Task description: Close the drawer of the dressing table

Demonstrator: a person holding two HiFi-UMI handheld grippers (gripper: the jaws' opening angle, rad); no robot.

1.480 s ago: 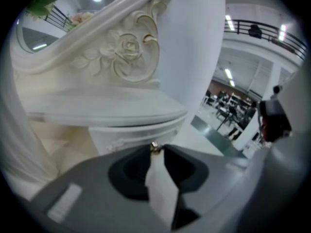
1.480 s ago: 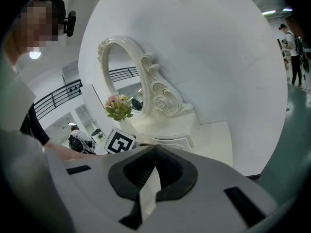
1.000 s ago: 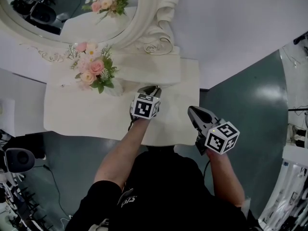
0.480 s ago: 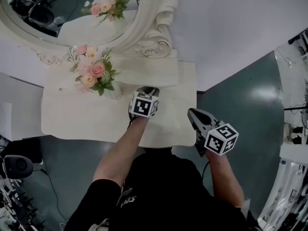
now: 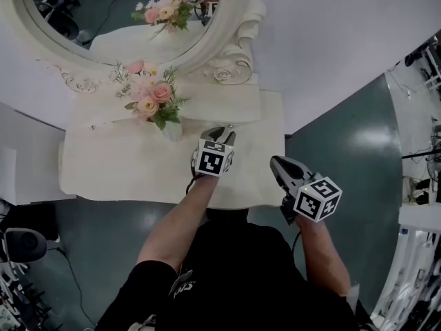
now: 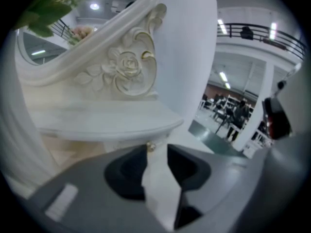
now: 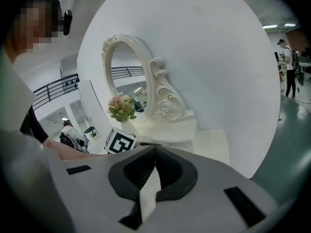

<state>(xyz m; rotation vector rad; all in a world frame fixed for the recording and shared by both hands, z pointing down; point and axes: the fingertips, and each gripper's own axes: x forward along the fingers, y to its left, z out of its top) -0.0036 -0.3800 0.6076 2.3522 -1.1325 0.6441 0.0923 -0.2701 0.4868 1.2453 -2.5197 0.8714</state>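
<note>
The white dressing table (image 5: pixel 117 174) carries a raised shelf (image 5: pixel 227 105) below its mirror. A small drawer front (image 6: pixel 124 143) with a gold knob (image 6: pixel 151 147) sits tucked in under that shelf. My left gripper (image 5: pixel 222 135) reaches over the tabletop to it. In the left gripper view its jaws (image 6: pixel 156 149) are opening, with the knob just between the tips and no pad pressing on it. My right gripper (image 5: pixel 279 165) hovers off the table's right front corner, its jaws (image 7: pixel 155 152) shut on nothing. The left gripper's marker cube (image 7: pixel 120 141) shows in the right gripper view.
A vase of pink flowers (image 5: pixel 153 102) stands on the table left of my left gripper. The oval mirror (image 5: pixel 124 12) with its carved frame rises behind it against a white wall. Grey-green floor (image 5: pixel 344 136) lies to the right.
The left gripper's jaws stand wider apart than before. Both grippers have shifted slightly, and the head view has swung a little.
</note>
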